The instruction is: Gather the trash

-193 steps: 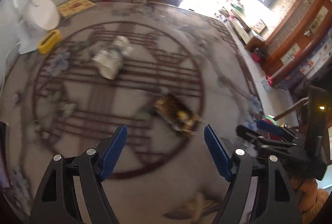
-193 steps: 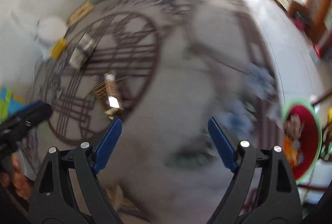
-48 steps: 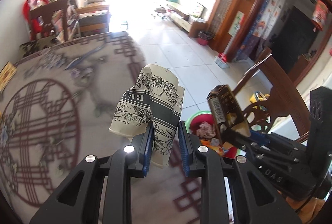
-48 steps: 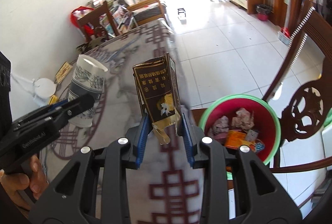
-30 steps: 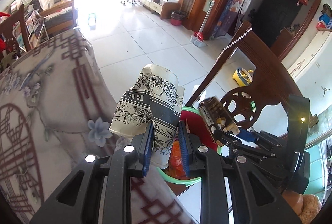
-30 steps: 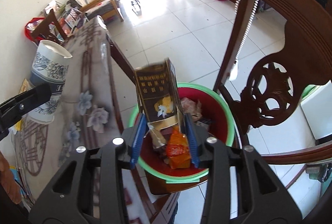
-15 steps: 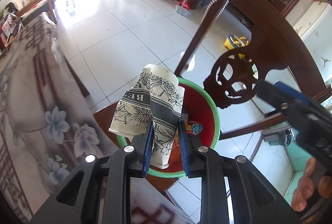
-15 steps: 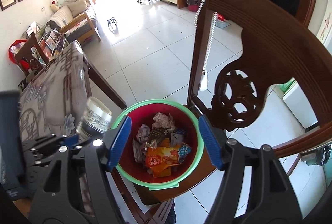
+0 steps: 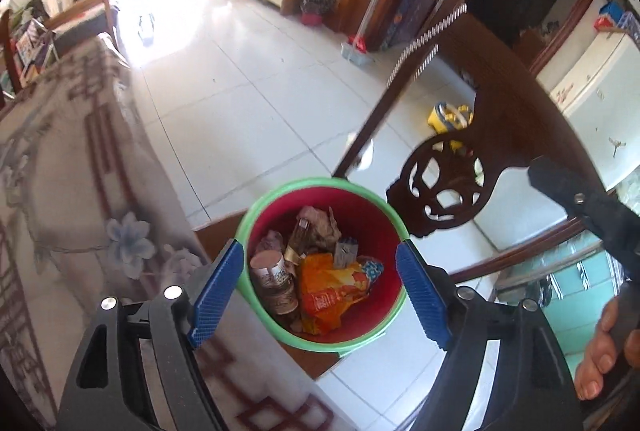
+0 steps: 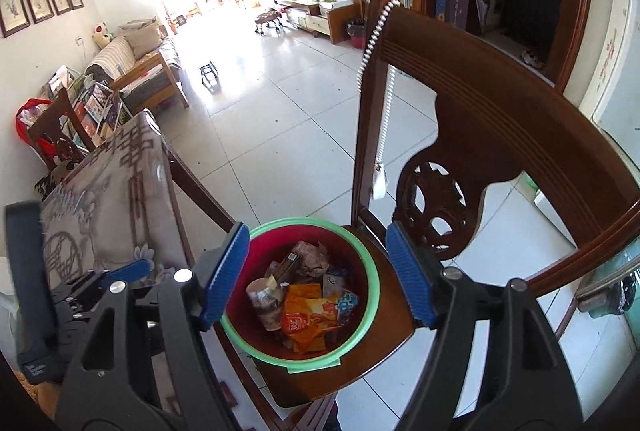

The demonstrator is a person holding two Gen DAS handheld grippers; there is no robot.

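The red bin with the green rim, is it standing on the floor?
No, the red bin sits on the seat of the wooden chair, with the tiled floor visible lower down around it.

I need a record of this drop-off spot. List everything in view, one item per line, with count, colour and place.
Bin: one, red with green rim, on the chair seat.
Paper cup: one, patterned, in the bin, left side.
Orange snack wrapper: one, in the bin, front.
Brown carton: one, in the bin, behind the cup.
Other crumpled trash: several pieces, rear of bin; count unclear.
Chair: one, dark wood, carved back, beside the table.
Table: one, grey patterned cloth, left of the bin.
Yellow toy: one, on the floor behind the chair.
Left gripper: blue pads, opening, nothing between.
Right gripper: blue pads, opening, nothing between.
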